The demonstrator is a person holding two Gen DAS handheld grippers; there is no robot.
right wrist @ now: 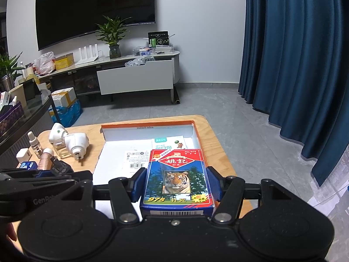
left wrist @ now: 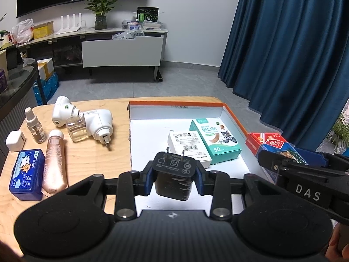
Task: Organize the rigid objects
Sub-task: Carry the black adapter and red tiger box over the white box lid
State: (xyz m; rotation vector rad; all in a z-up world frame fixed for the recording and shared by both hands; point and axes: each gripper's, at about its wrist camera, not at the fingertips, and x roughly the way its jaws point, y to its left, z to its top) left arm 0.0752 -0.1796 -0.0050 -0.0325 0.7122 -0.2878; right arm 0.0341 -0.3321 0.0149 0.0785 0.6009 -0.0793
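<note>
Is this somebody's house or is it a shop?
It looks like a living room in a home, most likely. A big dark TV hangs on the wall above a long low cabinet with a potted plant on it, and tall blue curtains reach the floor.

The left half of the white tray floor is lying bare, giving open room for a claw to pass down. A white carton and a teal plaster box are occupying the right half, touching each other. The orange tray wall is bounding the right side. On the wooden surface, two white plug-in units are crowding the tray's left edge.
</note>
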